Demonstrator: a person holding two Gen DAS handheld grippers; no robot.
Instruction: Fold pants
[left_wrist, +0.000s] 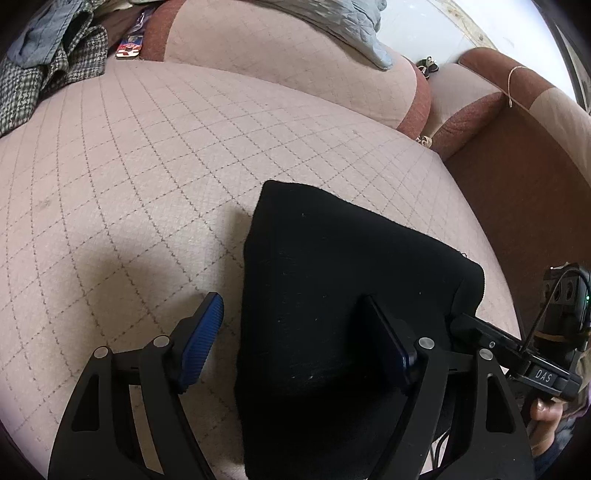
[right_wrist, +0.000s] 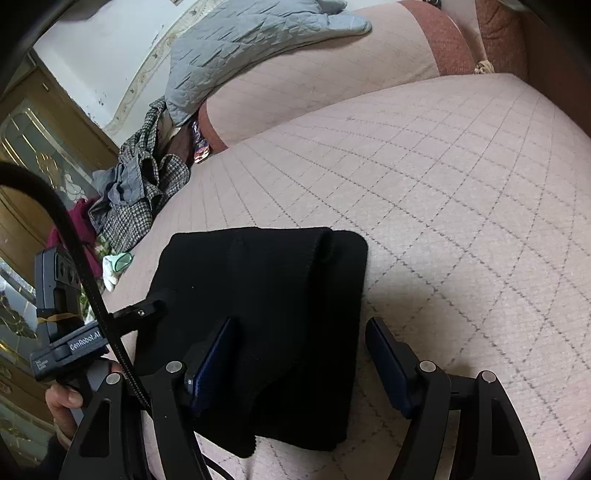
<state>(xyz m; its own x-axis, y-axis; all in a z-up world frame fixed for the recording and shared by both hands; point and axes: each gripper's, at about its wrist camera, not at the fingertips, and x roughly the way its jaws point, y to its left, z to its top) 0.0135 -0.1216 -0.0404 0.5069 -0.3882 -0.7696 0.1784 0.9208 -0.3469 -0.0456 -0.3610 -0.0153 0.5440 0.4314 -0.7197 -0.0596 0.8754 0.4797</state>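
A pale pink sofa seat (left_wrist: 184, 166) with a grey diamond quilt pattern fills most of both views. Black folded pants (left_wrist: 332, 277) lie flat on it, low and right of centre in the left wrist view. A heap of checked and grey-blue clothes (left_wrist: 44, 70) sits on the seat's edge at the upper left. A grey quilted cloth (right_wrist: 240, 48) drapes over the backrest at the top of the right wrist view.

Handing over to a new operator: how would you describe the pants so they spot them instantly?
Find the pink quilted sofa seat with its diamond stitching. The pants lie on its near part, a compact folded bundle. They are plain black, unlike the houndstooth clothes heaped at the far end.
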